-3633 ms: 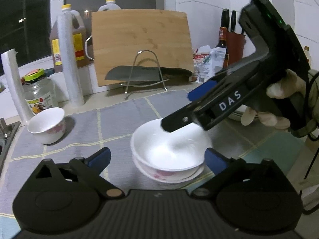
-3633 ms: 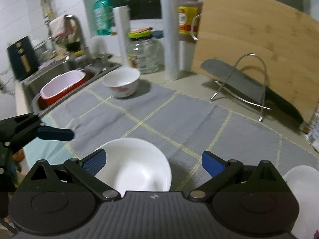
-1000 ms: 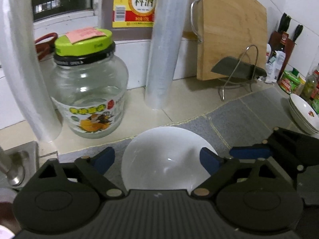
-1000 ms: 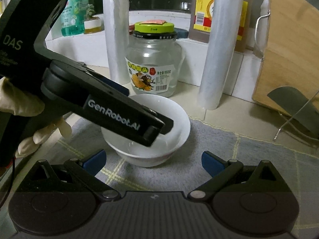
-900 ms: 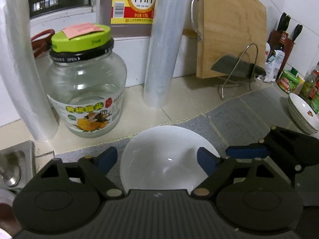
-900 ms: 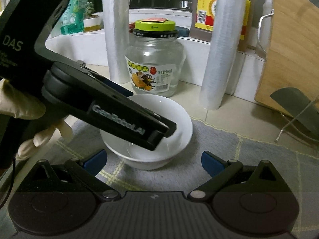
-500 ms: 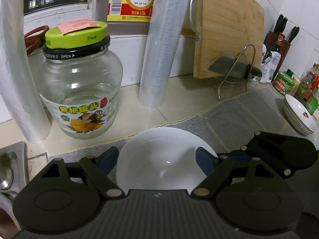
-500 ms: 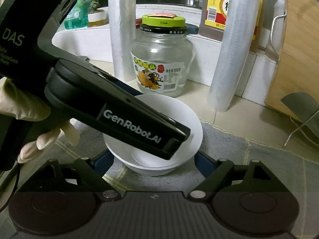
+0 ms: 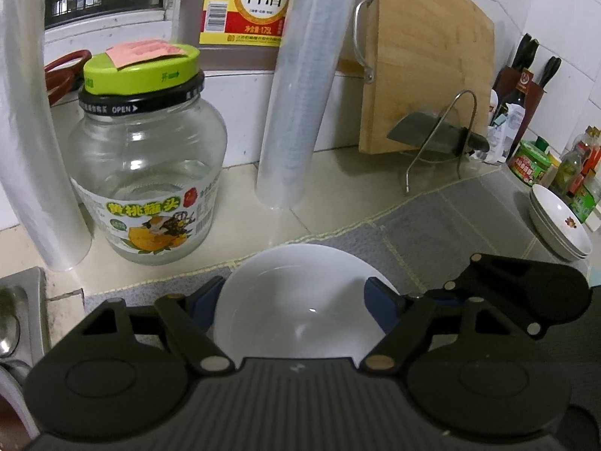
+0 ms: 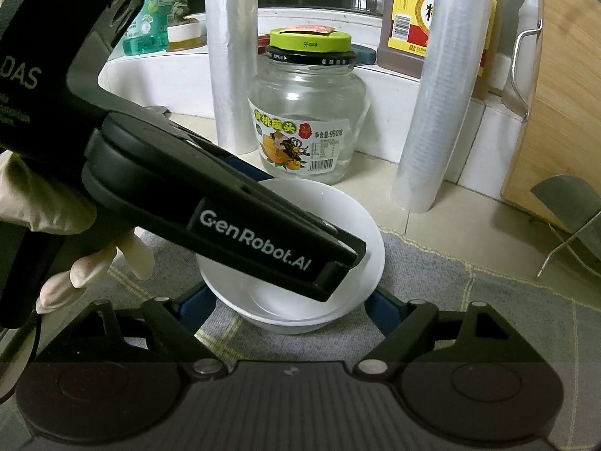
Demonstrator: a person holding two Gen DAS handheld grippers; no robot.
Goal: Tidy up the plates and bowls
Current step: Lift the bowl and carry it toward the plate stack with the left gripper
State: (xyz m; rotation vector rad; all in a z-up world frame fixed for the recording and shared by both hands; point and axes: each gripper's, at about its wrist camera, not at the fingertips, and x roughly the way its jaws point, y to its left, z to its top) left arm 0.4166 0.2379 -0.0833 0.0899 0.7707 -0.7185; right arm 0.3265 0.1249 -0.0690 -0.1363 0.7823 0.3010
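White bowl [image 9: 300, 300] clamped in left hand-held gripper [image 9: 300, 302], right hand-held gripper [image 10: 289, 310] closing around it

I count one white bowl [image 9: 300, 300] between my claws, and one stack of shallow white dishes [image 9: 559, 225] far to the right, three rims showing as far as I can tell. Two tall rolls of clear film [image 9: 300, 86] stand on the counter, with one glass jar [image 9: 148, 173] between them. One cooking-wine jug [image 9: 244, 3], one wooden cutting board [image 9: 424, 75], one cleaver [image 9: 435, 137] on one wire rack [image 9: 447, 143], one grey mat [image 9: 450, 218]
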